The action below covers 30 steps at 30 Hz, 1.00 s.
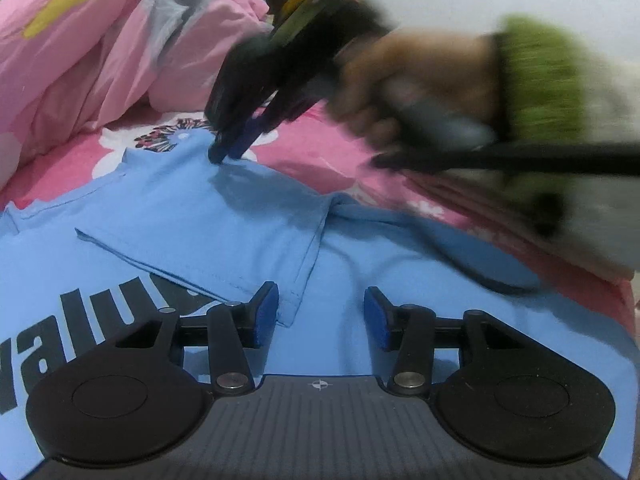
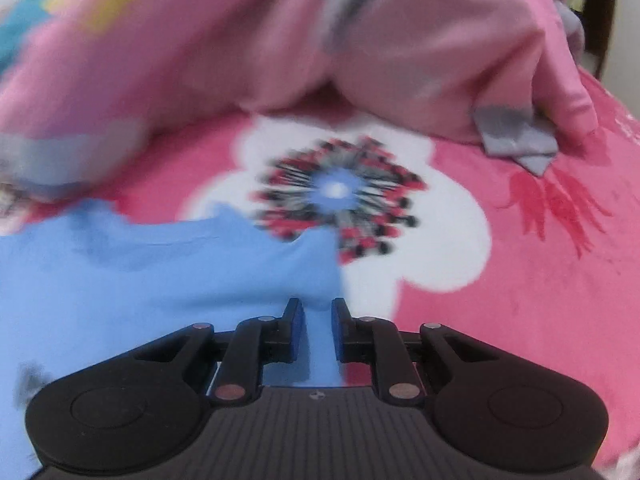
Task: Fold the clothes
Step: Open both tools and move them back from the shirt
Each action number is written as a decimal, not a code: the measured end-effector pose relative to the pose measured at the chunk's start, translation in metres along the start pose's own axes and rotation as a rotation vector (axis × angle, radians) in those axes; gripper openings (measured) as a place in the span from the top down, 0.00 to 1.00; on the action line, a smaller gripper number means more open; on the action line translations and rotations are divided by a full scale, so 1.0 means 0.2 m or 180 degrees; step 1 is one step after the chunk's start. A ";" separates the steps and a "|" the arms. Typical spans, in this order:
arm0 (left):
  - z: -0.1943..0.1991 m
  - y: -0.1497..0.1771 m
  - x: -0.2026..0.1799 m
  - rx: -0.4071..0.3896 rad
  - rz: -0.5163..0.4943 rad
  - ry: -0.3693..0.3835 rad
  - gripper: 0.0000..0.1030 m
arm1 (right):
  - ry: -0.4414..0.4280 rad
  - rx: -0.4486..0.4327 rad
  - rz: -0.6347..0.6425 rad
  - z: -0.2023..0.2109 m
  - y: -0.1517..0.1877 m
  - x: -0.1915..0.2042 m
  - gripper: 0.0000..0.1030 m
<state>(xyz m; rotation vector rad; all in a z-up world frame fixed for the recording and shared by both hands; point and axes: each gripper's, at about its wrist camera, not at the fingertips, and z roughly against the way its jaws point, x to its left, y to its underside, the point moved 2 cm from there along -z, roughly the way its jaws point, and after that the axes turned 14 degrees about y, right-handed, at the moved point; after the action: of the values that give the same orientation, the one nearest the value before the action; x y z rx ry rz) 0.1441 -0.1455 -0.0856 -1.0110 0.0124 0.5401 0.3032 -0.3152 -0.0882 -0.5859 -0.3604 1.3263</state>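
Meanwhile, a light blue T-shirt [image 1: 192, 208] lies spread on the pink flowered bed sheet [image 2: 520, 264], one sleeve folded inward. The right tool [image 1: 228, 152] is clenched on the shirt's far edge, blue cloth between its pads. The left tool [image 1: 320, 316] hovers released above the shirt, nothing between its pads.

Left wrist view: the right gripper [image 1: 226, 152] and the hand [image 1: 404, 80] holding it, from 12 to 2 o'clock, are motion-blurred; the green cuff [image 1: 536, 76] smears toward 3 o'clock. The printed lettering [image 1: 60, 336] on the blue T-shirt [image 1: 208, 216] is cut off at 9 o'clock. Right wrist view: the flower print [image 2: 336, 196] on the bedsheet [image 2: 520, 280] and the pink quilt [image 2: 240, 40] at 12 o'clock are blurred.
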 end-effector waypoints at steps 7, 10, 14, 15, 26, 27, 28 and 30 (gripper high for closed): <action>0.02 0.01 0.03 -0.0109 0.0150 0.0157 0.52 | -0.0122 -0.0076 -0.0292 0.03 -0.11 -0.04 0.83; 0.03 0.02 0.01 -0.0121 0.0135 0.0154 0.52 | -0.0129 0.0050 -0.0387 -0.11 -0.13 -0.04 0.83; 0.03 0.02 -0.01 -0.0121 0.0065 0.0117 0.51 | -0.0309 0.0012 -0.0766 -0.14 -0.12 -0.12 0.82; 0.04 0.02 -0.01 -0.0134 0.0069 0.0130 0.50 | -0.0347 -0.0018 -0.0860 -0.10 -0.12 -0.15 0.82; 0.21 -0.02 -0.02 -0.0191 0.0210 0.0102 0.39 | -0.0472 -0.0197 -0.0222 0.67 0.15 -0.22 0.80; 0.23 -0.02 -0.01 -0.0176 0.0277 0.0049 0.39 | -0.0484 -0.0154 -0.0173 0.66 0.19 -0.19 0.80; 0.26 -0.01 -0.01 -0.0167 0.0357 0.0001 0.39 | -0.0501 -0.0088 -0.0123 0.62 0.24 -0.14 0.80; 0.33 0.00 0.01 -0.0179 0.0491 -0.0083 0.39 | -0.0528 0.0041 -0.0045 0.54 0.34 -0.07 0.80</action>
<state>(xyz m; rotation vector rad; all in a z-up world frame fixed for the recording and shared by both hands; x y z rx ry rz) 0.1297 -0.0906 -0.0506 -1.0632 0.0528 0.6976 0.1855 -0.2993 -0.0402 -0.4629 -0.4902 1.3664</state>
